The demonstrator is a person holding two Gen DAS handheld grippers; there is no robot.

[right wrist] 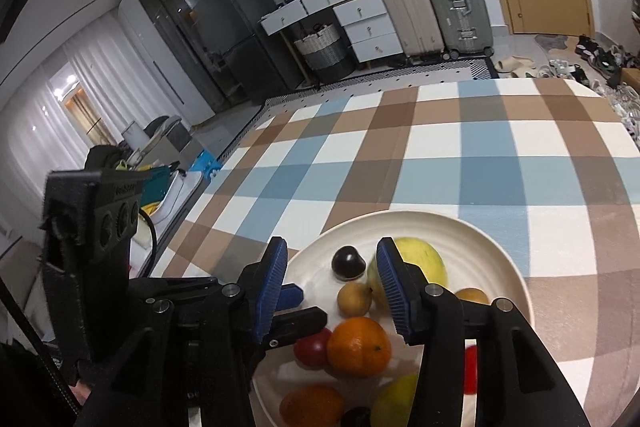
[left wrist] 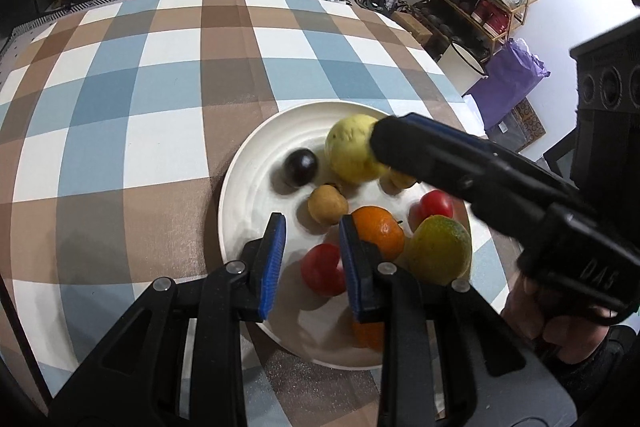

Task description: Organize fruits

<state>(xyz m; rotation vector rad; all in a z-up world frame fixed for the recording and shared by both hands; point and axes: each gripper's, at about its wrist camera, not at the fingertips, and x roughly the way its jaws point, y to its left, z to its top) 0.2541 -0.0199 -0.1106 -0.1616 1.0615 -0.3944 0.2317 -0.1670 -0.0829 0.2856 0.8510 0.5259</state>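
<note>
Checked tablecloth (left wrist: 160,87), white plate (left wrist: 240,195) already piled with fruit, both claws over it.

Fruit sits gathered on the plate, probably because that is the collecting spot and the cloth around it shows none left. Right claw (right wrist: 333,247) has its jaws spread with nothing between the pads. It hangs over the far half of the plate, which looks like a drop-off rather than a reach. The yellow-green fruit (right wrist: 420,259) lies just outside its right finger, touching or nearly so. The dark plum (right wrist: 348,261) and small brown fruit (right wrist: 354,299) show in the gap, lower down. Left claw (left wrist: 312,221) is drawn in to its narrowest and grips nothing, parked at the near rim, likely out of the way. The red fruit (left wrist: 322,269) is below its tips, the orange (left wrist: 380,231) just beyond its right finger, and the green-yellow fruit (left wrist: 440,251) further right.
</note>
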